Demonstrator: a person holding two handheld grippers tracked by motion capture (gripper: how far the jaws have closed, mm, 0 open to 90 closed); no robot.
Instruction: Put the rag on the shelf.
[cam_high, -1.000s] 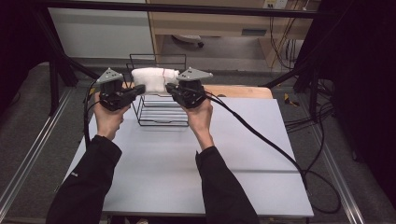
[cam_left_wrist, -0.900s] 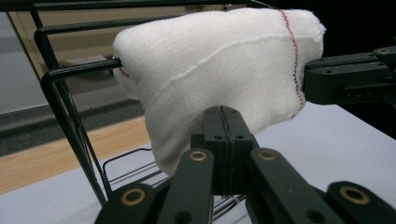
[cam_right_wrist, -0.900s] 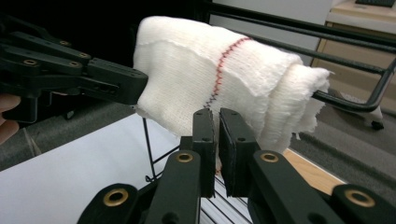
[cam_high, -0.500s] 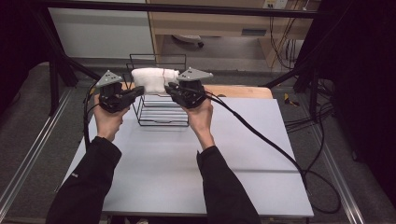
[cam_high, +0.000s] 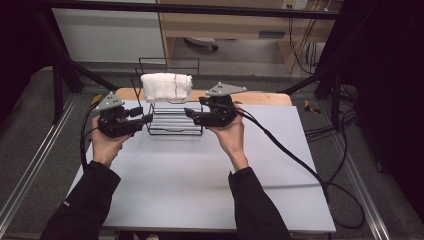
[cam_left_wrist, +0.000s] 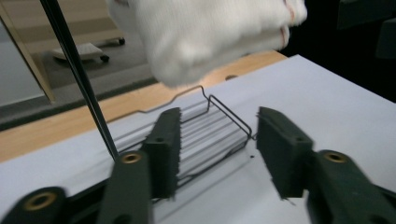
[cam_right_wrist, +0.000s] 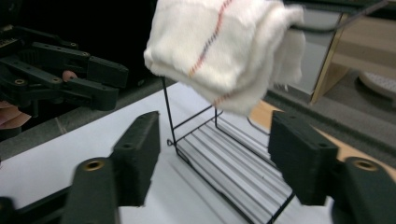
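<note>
The white towel hung on the wire rack, between the left gripper and right gripper. Both jaws had just been opening and stood apart, holding nothing.

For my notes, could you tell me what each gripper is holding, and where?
Nothing: left gripper and right gripper are open, clear of the towel on the rack.
</note>
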